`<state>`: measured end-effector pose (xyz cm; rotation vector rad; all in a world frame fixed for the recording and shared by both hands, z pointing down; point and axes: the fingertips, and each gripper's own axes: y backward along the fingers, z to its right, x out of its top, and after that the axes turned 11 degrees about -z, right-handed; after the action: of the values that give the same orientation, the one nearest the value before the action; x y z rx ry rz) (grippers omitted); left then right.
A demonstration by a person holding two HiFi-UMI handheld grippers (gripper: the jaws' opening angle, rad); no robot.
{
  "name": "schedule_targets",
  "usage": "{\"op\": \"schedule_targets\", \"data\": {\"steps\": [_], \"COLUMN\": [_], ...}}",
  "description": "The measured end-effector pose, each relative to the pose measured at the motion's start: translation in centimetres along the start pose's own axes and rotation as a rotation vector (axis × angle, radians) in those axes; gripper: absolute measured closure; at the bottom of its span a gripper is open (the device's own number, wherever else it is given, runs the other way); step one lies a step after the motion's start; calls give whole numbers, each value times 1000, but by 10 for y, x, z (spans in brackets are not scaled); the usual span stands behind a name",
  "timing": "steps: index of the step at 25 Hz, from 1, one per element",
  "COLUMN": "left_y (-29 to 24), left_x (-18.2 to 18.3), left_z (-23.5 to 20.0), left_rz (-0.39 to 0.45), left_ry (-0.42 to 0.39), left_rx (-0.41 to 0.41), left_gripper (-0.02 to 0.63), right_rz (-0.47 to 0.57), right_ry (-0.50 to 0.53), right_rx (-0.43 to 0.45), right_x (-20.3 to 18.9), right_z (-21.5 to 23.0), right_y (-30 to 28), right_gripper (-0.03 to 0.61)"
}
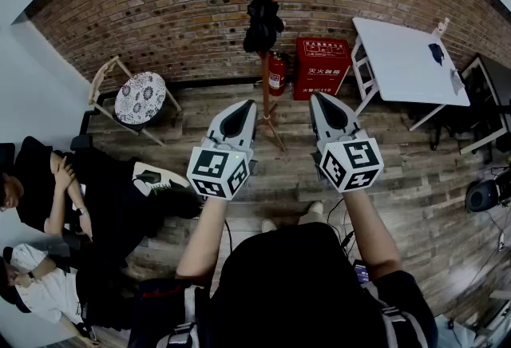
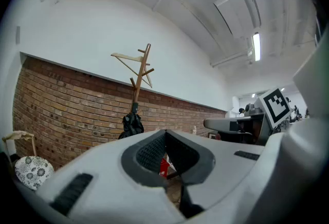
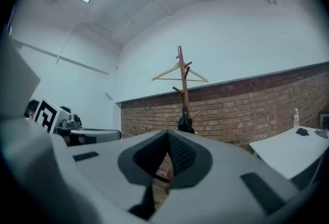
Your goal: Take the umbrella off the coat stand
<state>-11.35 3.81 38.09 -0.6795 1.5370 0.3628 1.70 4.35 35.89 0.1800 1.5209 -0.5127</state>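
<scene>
A black folded umbrella [image 1: 263, 23] hangs on the wooden coat stand [image 1: 264, 75] in front of the brick wall. Both grippers are held level, well short of the stand and apart from it. My left gripper [image 1: 246, 104] is shut with nothing in it, to the left of the stand's feet. My right gripper [image 1: 319, 97] is shut and empty too, on the stand's right. In the left gripper view the umbrella [image 2: 132, 124] hangs low on the stand [image 2: 139, 76], beyond the closed jaws [image 2: 165, 133]. The right gripper view shows the umbrella [image 3: 185, 124] just over its closed jaws [image 3: 168, 135], with a hanger [image 3: 180, 75] higher up.
A red fire-equipment box [image 1: 322, 67] and a fire extinguisher [image 1: 276, 73] stand by the stand's base. A white table [image 1: 407, 59] is at the right, a chair with a patterned cushion [image 1: 140, 97] at the left. People [image 1: 48, 203] sit on the floor at the left.
</scene>
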Motion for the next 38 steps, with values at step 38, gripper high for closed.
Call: {"op": "schedule_targets", "data": {"steps": [38], "left_y": [-106], "left_x": [12], "left_z": [-31], "left_rz": [-47], "left_ry": [31], "left_rx": [77], "left_gripper": [595], "right_rz": [-24], "right_ry": [-33], "right_rx": [97], "right_x": [10], "right_z": [82], "right_y": [-78], "right_gripper": [551]}}
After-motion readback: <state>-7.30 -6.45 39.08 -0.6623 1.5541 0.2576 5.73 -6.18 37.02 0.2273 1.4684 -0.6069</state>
